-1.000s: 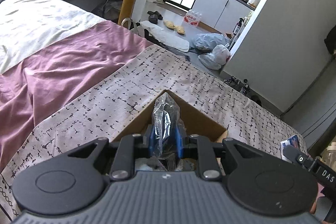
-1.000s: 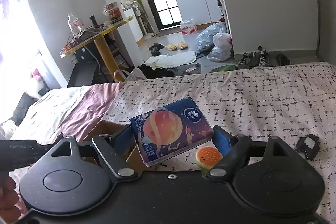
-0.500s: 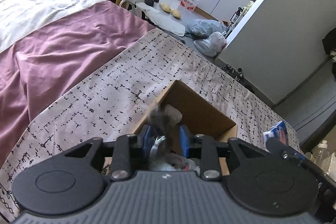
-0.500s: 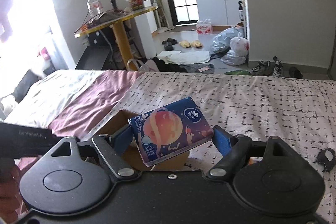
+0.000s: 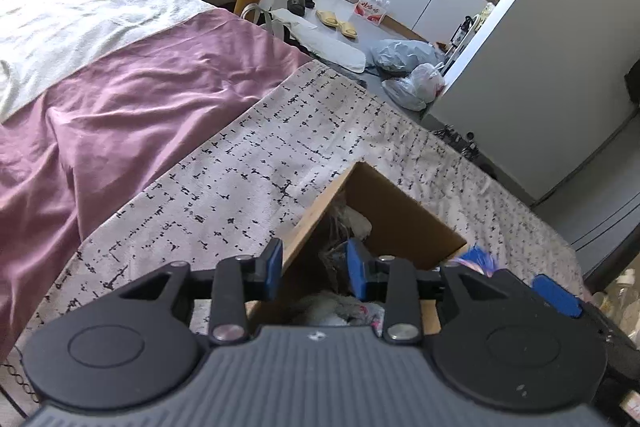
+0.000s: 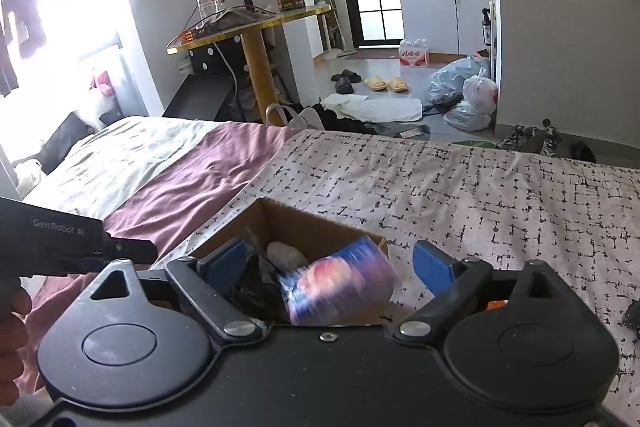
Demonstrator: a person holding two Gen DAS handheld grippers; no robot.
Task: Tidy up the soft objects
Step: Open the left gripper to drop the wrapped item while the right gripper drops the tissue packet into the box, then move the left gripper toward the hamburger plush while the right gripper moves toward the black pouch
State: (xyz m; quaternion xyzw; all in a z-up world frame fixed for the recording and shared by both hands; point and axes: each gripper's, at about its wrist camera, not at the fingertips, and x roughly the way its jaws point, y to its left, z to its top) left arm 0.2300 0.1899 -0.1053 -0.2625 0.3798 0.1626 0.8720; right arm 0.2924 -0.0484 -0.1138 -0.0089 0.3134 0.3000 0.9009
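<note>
Left wrist view: rides on my left gripper (image 5: pixel 314 269), looks forward and steeply down along the fingers, close over the cardboard box (image 5: pixel 404 223) on the patterned bedspread (image 5: pixel 240 183). Beyond it, the purple sheet (image 5: pixel 140 99), floor and kitchen door.

Right wrist view: rides on my right gripper (image 6: pixel 330 263), tilted down less steeply, equally close to the same box (image 6: pixel 296 223) from its other side.

Shared: box, bedspread, purple sheet, yellow-legged table (image 6: pixel 256 67), slippers (image 6: pixel 386 83) and bags on the floor. My left gripper's body enters the right view at its left edge; one right pad (image 5: pixel 556 295) shows in the left view.
</note>
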